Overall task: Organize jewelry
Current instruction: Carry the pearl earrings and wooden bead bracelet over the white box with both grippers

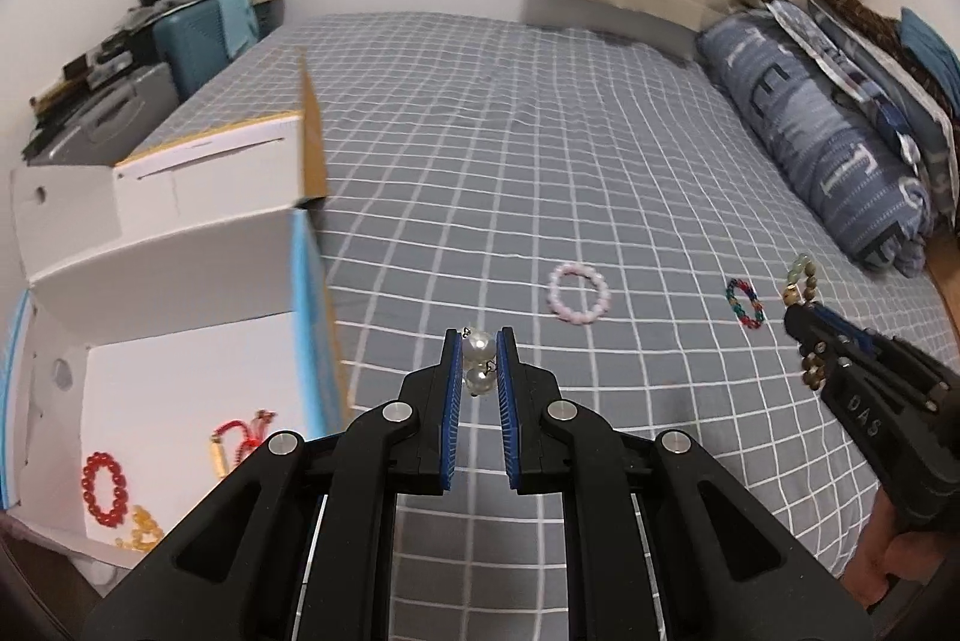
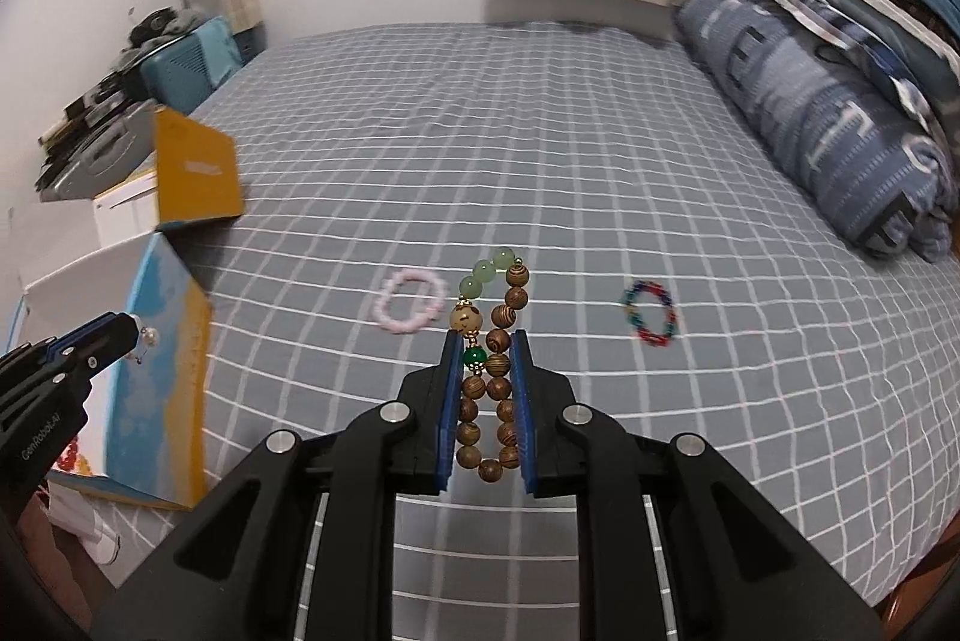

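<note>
- Left wrist view: the left tool point(image 1: 480, 341) is closed to a narrow gap on a pearl piece point(image 1: 479, 364), two white pearls stacked one above the other between its blue pads, held above the bed point(image 1: 540, 149) near its near edge.
- An open white cardboard box point(image 1: 168, 245) stands at the bed's left edge, just left of the left tool; its raised flap point(image 1: 313, 143) leans over the sheet.
- Inside the box lie a red bead bracelet point(image 1: 106, 488), a red cord bracelet point(image 1: 243, 440) and an amber bead piece point(image 1: 141, 527).
- A pink bead bracelet point(image 1: 579, 294) lies on the sheet just beyond and to the right of the left tool, apart from it.
- A multicolour bracelet point(image 1: 745, 303) lies further right, near the right tool point(image 1: 801, 323), which holds a wooden bead bracelet point(image 1: 801, 275).
- A rolled blue quilt point(image 1: 828, 143) lies along the bed's right edge; a suitcase point(image 1: 204, 35) stands past the left edge.
- Right wrist view: the right tool point(image 2: 485, 341) is closed narrowly on the wooden bead bracelet point(image 2: 489, 377), whose loop is pressed between the pads; its green beads stick out past the tips.
- The pink bead bracelet point(image 2: 413, 308) lies just left of the tips, the multicolour bracelet point(image 2: 653, 312) to the right, both flat on the bed point(image 2: 540, 149).
- The left tool point(image 2: 135, 335), with the pearl piece point(image 2: 150, 338), is beside the box point(image 2: 162, 389) at the left edge.
</note>
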A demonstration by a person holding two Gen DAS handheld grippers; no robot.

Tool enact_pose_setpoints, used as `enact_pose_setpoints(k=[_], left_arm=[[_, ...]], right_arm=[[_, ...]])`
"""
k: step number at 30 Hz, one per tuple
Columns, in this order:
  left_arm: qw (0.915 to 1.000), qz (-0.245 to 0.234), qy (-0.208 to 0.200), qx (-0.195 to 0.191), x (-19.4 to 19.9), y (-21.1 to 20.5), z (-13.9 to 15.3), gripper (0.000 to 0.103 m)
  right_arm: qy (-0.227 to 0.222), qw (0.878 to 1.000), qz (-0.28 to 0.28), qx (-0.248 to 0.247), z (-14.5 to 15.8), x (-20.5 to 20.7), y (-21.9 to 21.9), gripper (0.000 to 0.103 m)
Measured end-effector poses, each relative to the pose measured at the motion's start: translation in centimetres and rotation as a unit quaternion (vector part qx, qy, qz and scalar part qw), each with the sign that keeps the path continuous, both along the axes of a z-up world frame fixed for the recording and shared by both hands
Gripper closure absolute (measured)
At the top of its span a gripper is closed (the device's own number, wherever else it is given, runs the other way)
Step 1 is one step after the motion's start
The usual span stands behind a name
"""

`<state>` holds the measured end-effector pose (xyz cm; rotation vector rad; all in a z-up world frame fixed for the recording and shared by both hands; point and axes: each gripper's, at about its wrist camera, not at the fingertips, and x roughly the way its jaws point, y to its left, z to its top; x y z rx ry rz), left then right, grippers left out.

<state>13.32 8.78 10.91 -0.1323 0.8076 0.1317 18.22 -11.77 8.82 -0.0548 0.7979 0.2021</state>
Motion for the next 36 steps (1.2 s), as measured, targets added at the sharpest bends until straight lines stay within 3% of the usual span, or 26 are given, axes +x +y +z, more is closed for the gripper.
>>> enact_pose_setpoints(k=[7,13,27,36], left_arm=[[0.9993,0.031,-0.018,-0.004,-2.1,4.2,2.2,0.092],[0.998,0.062,-0.015,-0.002,-3.6,8.0,2.3,0.092],[0.9898,0.142,-0.004,0.01,-8.3,17.4,0.9,0.092],[0.985,0.171,0.022,0.003,-9.4,21.9,-1.8,0.092]], right_arm=[[-0.007,0.999,0.047,-0.005,1.4,-0.8,6.4,0.088],[-0.007,0.997,0.082,0.0,1.9,-1.6,11.0,0.088],[-0.006,0.987,0.162,0.019,1.8,-4.3,21.8,0.088],[0.015,0.979,0.201,-0.002,-1.3,-5.3,28.1,0.088]])
